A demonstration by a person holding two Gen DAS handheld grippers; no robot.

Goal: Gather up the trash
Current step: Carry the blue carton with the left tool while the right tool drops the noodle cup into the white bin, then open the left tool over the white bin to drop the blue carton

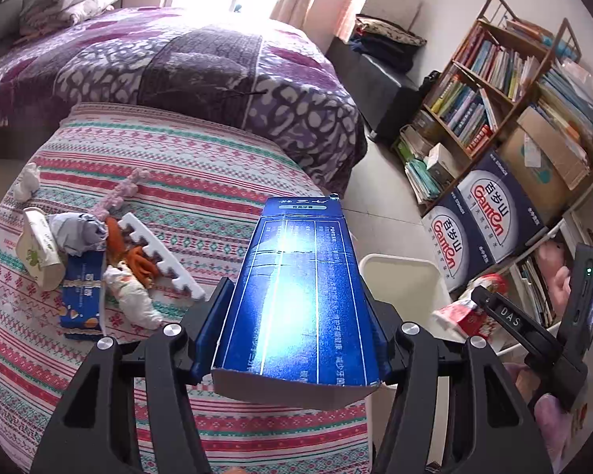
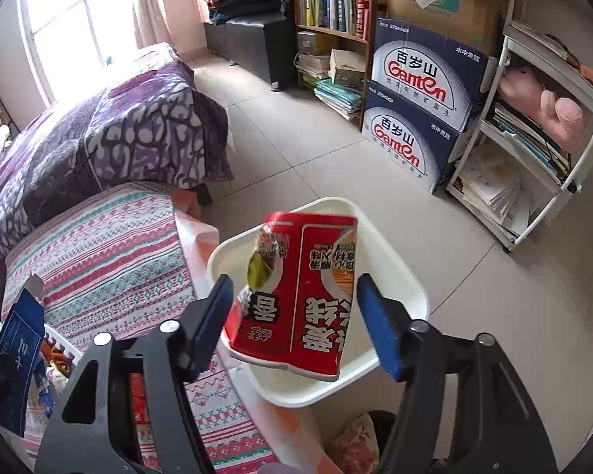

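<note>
Clamping a blue carton at lower centre, the left gripper is nearing the white bin; swinging, it could knock the rim. Five scraps are lying mid-left. Right view: the right gripper is standing apart, one red carton dropping binward, possibly bouncing out.
</note>
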